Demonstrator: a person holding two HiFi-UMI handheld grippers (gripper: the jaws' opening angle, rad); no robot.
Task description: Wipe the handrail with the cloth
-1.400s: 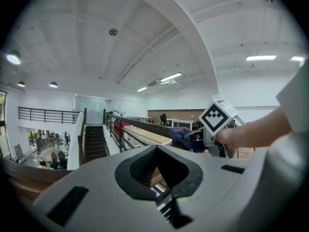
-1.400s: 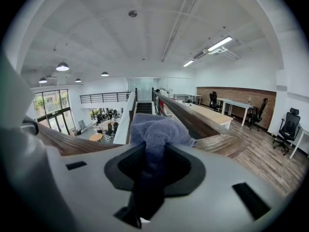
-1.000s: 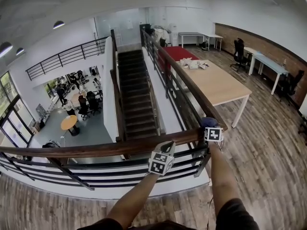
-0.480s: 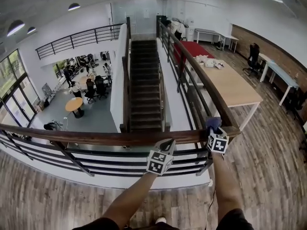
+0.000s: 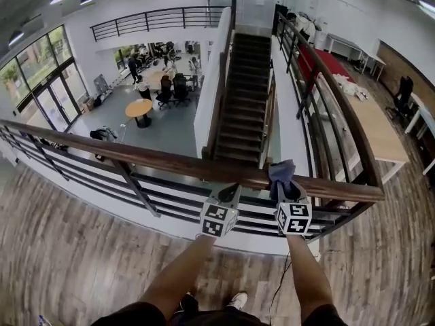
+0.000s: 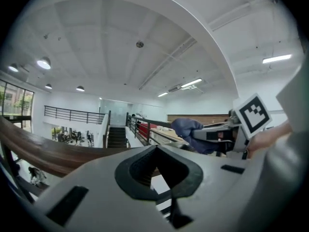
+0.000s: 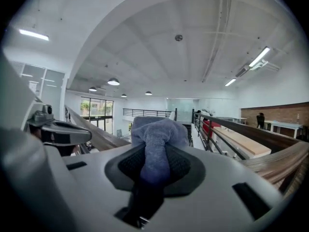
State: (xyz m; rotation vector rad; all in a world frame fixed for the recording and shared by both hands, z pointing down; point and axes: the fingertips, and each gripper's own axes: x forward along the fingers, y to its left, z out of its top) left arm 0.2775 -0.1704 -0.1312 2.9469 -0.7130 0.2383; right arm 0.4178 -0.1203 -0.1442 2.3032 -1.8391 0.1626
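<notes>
The right gripper (image 5: 284,190) is clamped on a blue-grey cloth (image 5: 281,172), which bunches up over the top of the wooden handrail (image 5: 136,153) just right of the view's centre, at about 1 o'clock from the person's body in the head view. In the right gripper view the cloth (image 7: 157,139) fills the gap between the jaws and swells out beyond them at 12 o'clock, with the handrail (image 7: 101,137) slanting off toward 10 o'clock. The left gripper (image 5: 225,194) sits just beside it, at about 9 o'clock from the right one, its tip against the near edge of the same rail. In its own view the left gripper (image 6: 157,175) has its jaws drawn together with nothing held between them — only the brown handrail (image 6: 43,149) shows beyond, running out toward 9 o'clock, and the cloth (image 6: 186,128) appears at 1 o'clock. Beyond the rail a dark staircase (image 5: 245,114) drops away toward 12 o'clock, and a long wooden table (image 5: 377,131) lies at 2 o'clock.
</notes>
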